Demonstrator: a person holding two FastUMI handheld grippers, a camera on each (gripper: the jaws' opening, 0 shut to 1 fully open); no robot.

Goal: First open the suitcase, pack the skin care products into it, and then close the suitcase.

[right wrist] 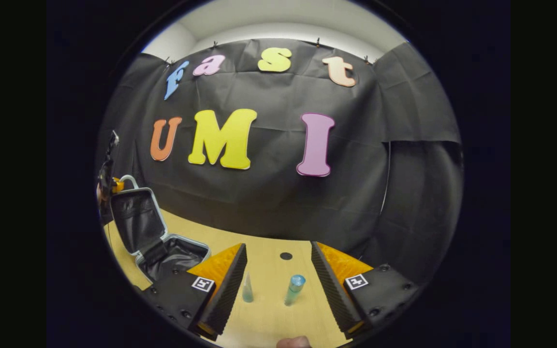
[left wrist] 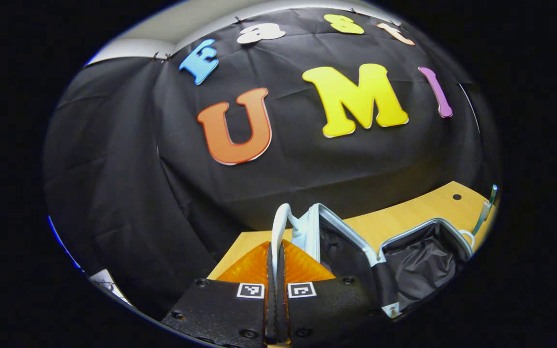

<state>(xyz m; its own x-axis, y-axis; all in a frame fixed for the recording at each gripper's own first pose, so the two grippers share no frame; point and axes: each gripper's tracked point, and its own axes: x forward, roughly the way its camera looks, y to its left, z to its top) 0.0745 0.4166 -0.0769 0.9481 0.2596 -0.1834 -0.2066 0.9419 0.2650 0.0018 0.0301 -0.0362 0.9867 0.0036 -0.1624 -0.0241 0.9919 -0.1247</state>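
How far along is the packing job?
Done: the suitcase stands open, its handle pinched in the left gripper. In hand: the open right gripper faces two bottles on the table. Left: packing them, then closing.

Demo booth: cloth wall [right wrist: 278, 203], wood table [right wrist: 269, 314]

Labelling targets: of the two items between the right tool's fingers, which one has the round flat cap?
The translucent blue-green cylindrical tube, nearer the right finger; the small cone-shaped bottle tapers to a point.
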